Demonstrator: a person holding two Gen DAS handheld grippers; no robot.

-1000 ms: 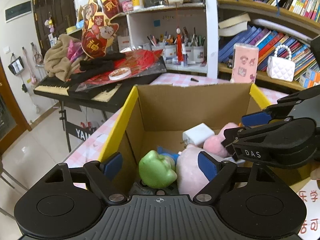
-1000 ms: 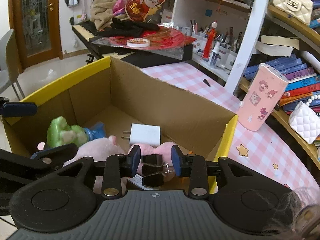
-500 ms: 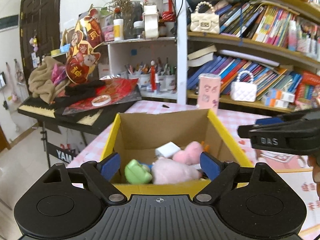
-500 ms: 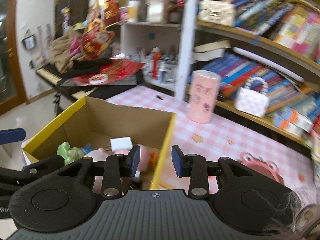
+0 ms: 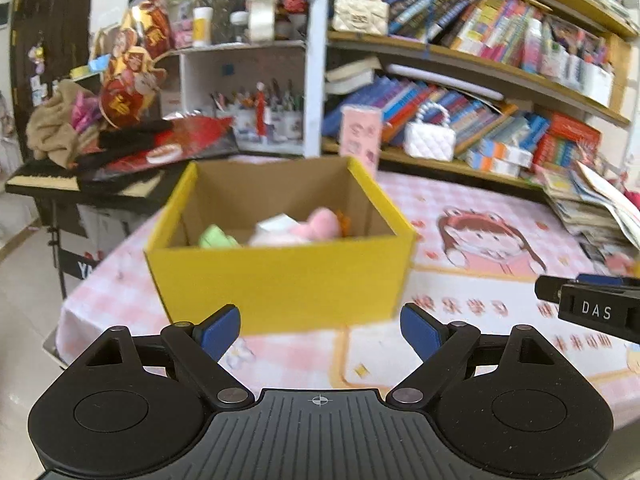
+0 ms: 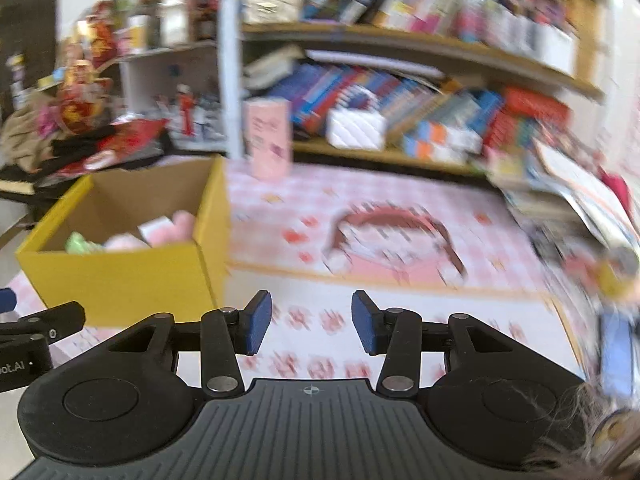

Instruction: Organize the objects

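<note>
A yellow cardboard box (image 5: 280,276) stands on the pink checked tablecloth (image 5: 480,320). Inside it lie a green toy (image 5: 216,238), a white charger (image 5: 276,224) and a pink plush (image 5: 320,222). My left gripper (image 5: 320,330) hangs open and empty in front of the box's near wall. My right gripper (image 6: 311,326) is to the right of the box (image 6: 120,276), over the cloth; its jaws are opening and nothing is between them. In the left wrist view the right gripper's finger (image 5: 592,308) shows at the right edge.
A pink canister (image 6: 268,140) stands behind the box by a white post. Bookshelves (image 5: 480,80) with books and white handbags line the back. A keyboard (image 5: 60,176) piled with clutter sits to the left. A stack of papers (image 5: 592,204) lies at the table's right.
Both grippers have pulled back out of the box. The right one swung to the right over the cloth and its jaws have widened. The box now looks smaller and farther away.
</note>
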